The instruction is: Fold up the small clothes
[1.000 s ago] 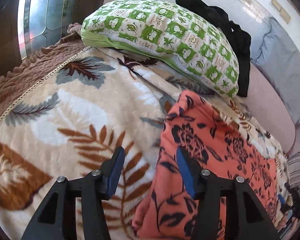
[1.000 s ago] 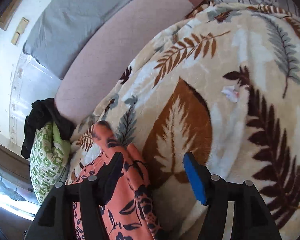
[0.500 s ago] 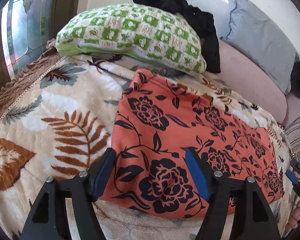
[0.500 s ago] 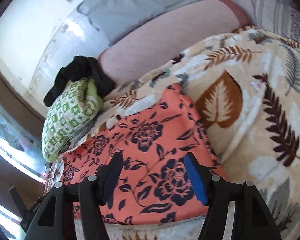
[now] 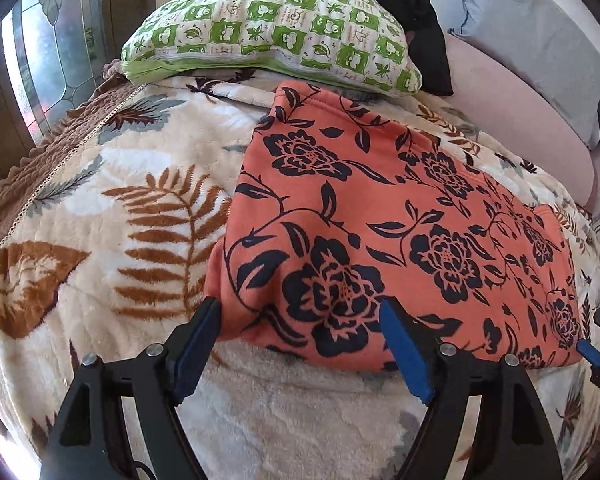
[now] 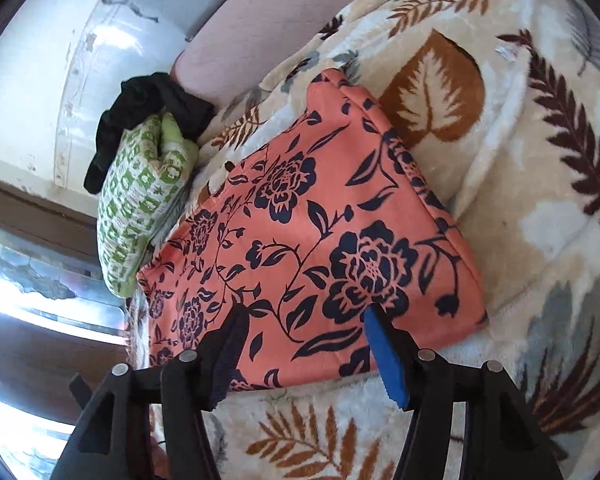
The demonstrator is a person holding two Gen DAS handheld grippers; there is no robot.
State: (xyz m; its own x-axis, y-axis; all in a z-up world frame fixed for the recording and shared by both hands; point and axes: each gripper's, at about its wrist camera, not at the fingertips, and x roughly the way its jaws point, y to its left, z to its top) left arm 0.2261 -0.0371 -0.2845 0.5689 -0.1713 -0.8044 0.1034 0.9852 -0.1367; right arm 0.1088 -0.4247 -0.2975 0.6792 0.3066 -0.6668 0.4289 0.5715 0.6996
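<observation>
orange floral garment lying flat, folded, on leaf-print blanket; long axis runs across bed, one narrow end up by green checked pillow; left gripper jaws wide open, straddling near-left corner; right gripper jaws open too, over near edge, gripping nothing

1 orange floral garment, 1 green pillow, 1 leaf-print blanket, 2 tools
</observation>
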